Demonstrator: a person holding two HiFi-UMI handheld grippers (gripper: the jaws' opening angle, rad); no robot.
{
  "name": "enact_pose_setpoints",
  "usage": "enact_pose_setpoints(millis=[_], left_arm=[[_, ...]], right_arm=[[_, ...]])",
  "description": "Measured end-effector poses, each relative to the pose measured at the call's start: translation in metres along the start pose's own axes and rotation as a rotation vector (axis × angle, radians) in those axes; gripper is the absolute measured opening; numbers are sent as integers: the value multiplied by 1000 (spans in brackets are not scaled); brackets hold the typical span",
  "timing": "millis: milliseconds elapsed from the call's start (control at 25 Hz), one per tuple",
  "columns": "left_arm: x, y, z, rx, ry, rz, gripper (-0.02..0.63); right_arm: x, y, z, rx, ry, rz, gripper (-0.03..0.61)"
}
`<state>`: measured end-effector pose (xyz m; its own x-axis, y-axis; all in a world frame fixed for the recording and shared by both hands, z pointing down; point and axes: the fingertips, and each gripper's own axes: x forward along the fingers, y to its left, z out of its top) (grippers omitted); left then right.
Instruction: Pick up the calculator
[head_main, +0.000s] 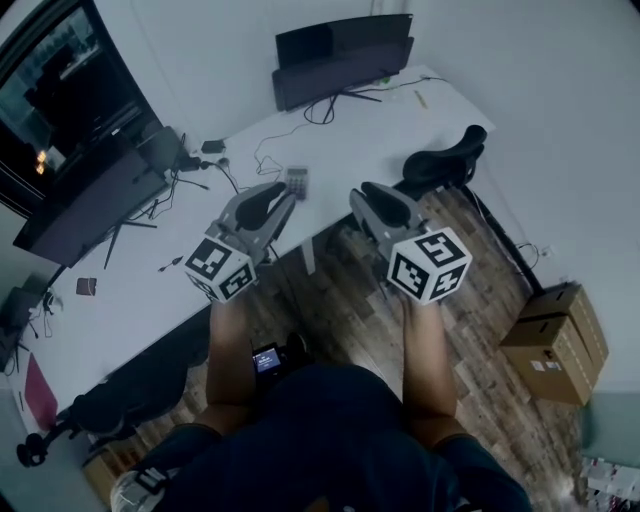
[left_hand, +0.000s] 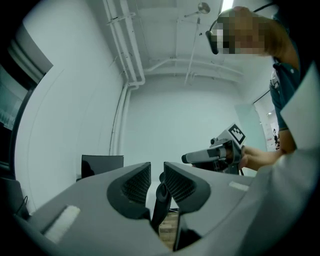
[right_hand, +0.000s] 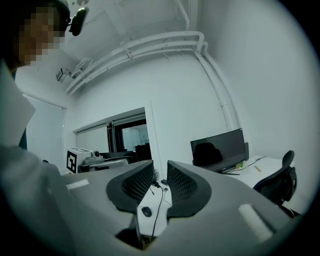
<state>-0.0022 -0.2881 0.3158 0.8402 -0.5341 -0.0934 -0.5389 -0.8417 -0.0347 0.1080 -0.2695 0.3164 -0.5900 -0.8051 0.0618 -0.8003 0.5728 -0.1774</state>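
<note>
At the far left of the head view a dark monitor (head_main: 85, 210) stands on the long white desk (head_main: 380, 120), with black cables (head_main: 262, 152) trailing across the top beside it.

The left gripper (head_main: 283, 198) is held level in front of the desk's front edge, with its marker cube (head_main: 220, 268) toward the person. In the left gripper view, the left gripper (left_hand: 157, 170) has its ribbed pads a narrow slit apart and nothing is gripped. Only a dark shape and wooden floor show through the gap, beyond the jaws.

The calculator (head_main: 297, 181) lies flat on the desk close to the front edge. It is just past the left gripper's jaw tips and slightly to their right, clear of both pads. It sits between the lines of the two grippers, nearer the left one, and neither touches it.

The right gripper (head_main: 362, 196) is level too, over the wooden floor (head_main: 340, 300) short of the desk. Seen in its own view, the right gripper (right_hand: 160, 170) is also released and empty, its pads a narrow slit apart. Through that slit show the desk surface, a cable and a dark mouse (right_hand: 146, 211), not the calculator.

Further right a black office chair (head_main: 445, 160) is pushed up to the desk, and cardboard boxes (head_main: 555, 340) stand on the floor.
</note>
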Motion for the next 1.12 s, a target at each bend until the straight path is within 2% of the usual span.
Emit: enact_pose_setpoints(millis=[600,920,1120], left_arm=[[21,74,-2,-13,-11,-112,80],[8,122,1,-36,-43,-102,80],[-3,148,2,-48,-59,-73,80]], right_arm=[[60,-18,14,-8,-13,-121,71],[101,-8,19,-31,-1,-138,71],[128,-1,25,-51,13,-115,71]])
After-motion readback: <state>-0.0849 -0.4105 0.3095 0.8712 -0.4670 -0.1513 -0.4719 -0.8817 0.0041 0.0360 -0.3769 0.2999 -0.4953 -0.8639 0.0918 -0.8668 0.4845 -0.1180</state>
